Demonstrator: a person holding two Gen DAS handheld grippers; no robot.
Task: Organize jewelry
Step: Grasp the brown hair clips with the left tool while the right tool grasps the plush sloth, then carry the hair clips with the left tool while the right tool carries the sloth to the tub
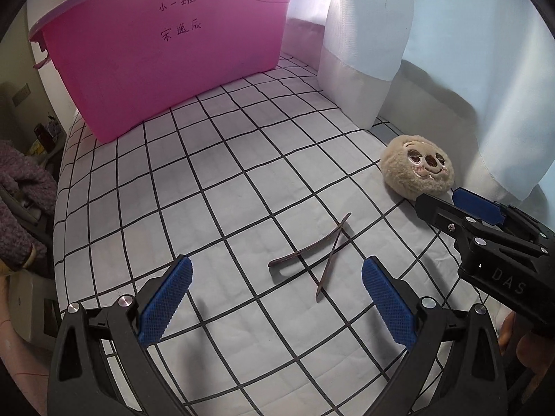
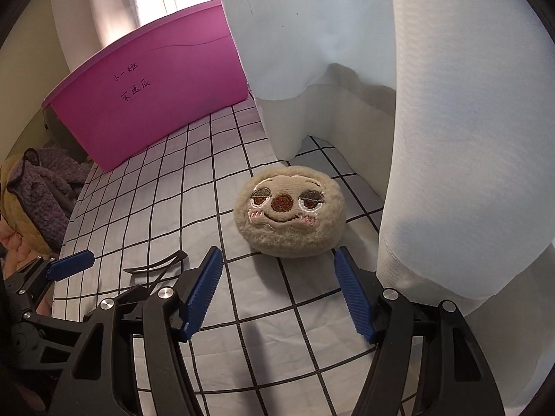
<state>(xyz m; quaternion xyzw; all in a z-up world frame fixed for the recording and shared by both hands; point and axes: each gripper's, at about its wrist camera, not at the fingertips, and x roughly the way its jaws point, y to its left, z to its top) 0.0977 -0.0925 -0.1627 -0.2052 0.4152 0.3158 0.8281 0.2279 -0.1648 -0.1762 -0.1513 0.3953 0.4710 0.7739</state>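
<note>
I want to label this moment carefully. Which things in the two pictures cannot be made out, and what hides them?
- Inside of the pink storage bin: both views show only its front wall.
- Dark hair clips: in the right wrist view, partly behind the right claw.
- Plush sloth face: its back is unseen in either view.
- Items beside the bed, left wrist view: too small and dark to name.
- Behind the white curtain: hidden.
</note>
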